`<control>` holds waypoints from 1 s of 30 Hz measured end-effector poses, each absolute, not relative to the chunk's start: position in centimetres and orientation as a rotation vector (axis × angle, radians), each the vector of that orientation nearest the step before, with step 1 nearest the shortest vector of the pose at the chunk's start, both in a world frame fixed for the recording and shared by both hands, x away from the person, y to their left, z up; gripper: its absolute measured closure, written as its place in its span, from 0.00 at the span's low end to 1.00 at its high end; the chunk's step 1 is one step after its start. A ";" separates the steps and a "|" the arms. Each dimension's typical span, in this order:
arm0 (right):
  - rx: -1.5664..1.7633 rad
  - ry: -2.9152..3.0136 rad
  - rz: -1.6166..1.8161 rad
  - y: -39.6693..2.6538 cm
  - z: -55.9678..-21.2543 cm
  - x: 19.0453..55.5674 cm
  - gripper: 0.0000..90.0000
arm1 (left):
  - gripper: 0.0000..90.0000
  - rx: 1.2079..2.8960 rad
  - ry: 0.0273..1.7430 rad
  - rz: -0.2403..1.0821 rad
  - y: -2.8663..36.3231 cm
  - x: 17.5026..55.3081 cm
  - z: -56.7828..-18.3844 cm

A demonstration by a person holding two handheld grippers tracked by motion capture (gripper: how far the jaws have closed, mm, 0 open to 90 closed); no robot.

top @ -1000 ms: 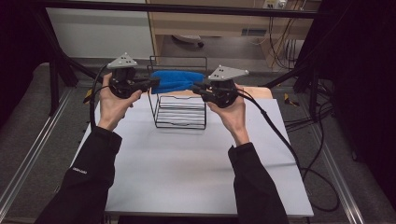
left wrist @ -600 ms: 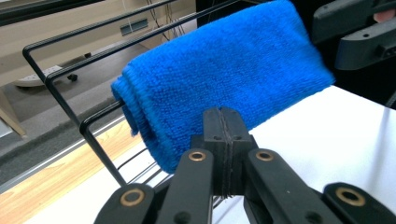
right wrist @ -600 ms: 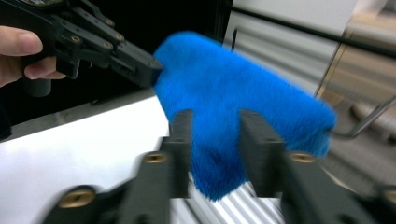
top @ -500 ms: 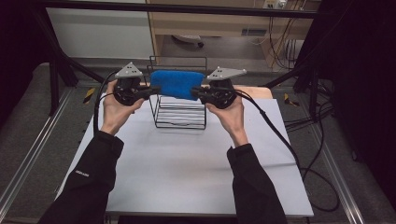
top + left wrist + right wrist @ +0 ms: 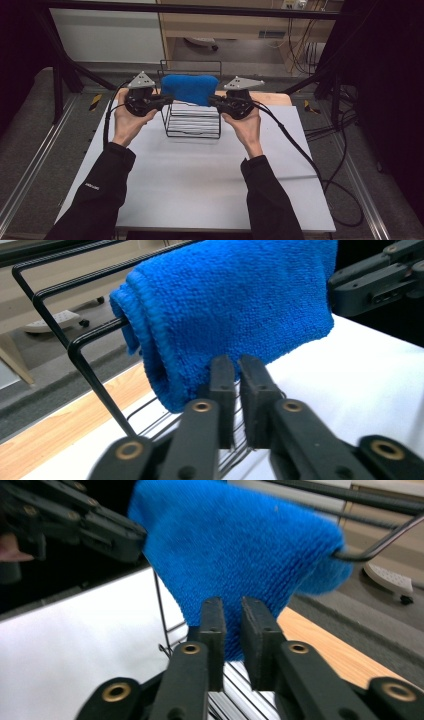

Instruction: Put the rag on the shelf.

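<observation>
High view: two black-sleeved forearms reach forward from the near edge of the white desk (image 5: 200, 180), each hand wrapped around a claw, and both meet at a black wire rack (image 5: 192, 117) standing toward the far side of the desk. The left hand (image 5: 129, 122) sits just left of the rack with its wrist bent up, and the left claw (image 5: 167, 101) points rightward at the rack's left end. The right hand (image 5: 245, 125) mirrors it just right of the rack, and the right claw (image 5: 214, 101) points leftward at the rack's right end. A grey three-cornered plate tops each claw, and a cable trails from each back over the desk.

A blue towel (image 5: 190, 89) hangs folded over the rack's upper bars, raised above the desk, between the two claws.

Left gripper view: the left claw (image 5: 236, 400) has its two jaws upright and nearly together, a narrow gap left between them, and they stand in front of the lower edge of the blue towel (image 5: 235, 305); whether they pinch any cloth I cannot tell. The towel drapes over a bar of the wire rack (image 5: 90, 370).

Right gripper view: the right claw (image 5: 232, 640) is likewise almost closed, a slim gap between its jaws, right at the bottom edge of the blue towel (image 5: 235, 550); any grip on it cannot be made out. The wire rack (image 5: 370, 550) passes through the towel's fold.
</observation>
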State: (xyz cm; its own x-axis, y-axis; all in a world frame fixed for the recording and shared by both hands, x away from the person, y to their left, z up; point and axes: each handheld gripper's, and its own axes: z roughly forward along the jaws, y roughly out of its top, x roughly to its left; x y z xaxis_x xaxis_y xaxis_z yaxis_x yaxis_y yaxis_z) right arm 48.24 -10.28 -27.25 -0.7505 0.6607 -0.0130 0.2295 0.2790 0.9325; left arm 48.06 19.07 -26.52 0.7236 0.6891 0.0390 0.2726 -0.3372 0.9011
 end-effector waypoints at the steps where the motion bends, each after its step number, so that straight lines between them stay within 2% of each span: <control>1: 0.799 2.148 1.483 -10.5 -27.0 48.0 0.86 | 0.85 1.917 0.742 0.515 19.2 47.9 -26.4; 6: 0.811 2.107 1.525 -11.6 -26.1 46.8 0.63 | 0.67 1.916 0.755 0.504 20.1 46.8 -26.2; 8: 0.826 2.110 1.538 -12.1 -25.9 46.3 0.58 | 0.59 1.921 0.759 0.512 20.6 46.3 -26.4; 13: 0.876 2.087 1.546 -13.7 -26.0 45.3 0.33 | 0.45 1.920 0.778 0.521 21.9 45.1 -27.2; 16: 0.894 2.088 1.526 -14.8 -26.5 44.8 0.23 | 0.37 1.942 0.787 0.517 22.6 44.4 -28.2; 21: 0.948 2.101 1.524 -16.8 -28.0 43.8 0.12 | 0.28 1.958 0.805 0.516 23.8 43.1 -30.5; 30: 1.003 2.128 1.465 -19.9 -31.8 42.2 0.03 | 0.11 1.964 0.852 0.480 25.3 41.1 -34.7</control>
State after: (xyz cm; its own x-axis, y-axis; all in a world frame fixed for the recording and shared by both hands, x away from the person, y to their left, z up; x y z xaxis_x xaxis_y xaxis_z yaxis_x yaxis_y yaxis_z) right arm 42.20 -19.88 -31.82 -0.6792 0.7282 0.0916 0.3454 0.2070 0.9153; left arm 41.10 25.29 -34.66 0.6854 0.7281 -0.0048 0.3727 -0.3452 0.8614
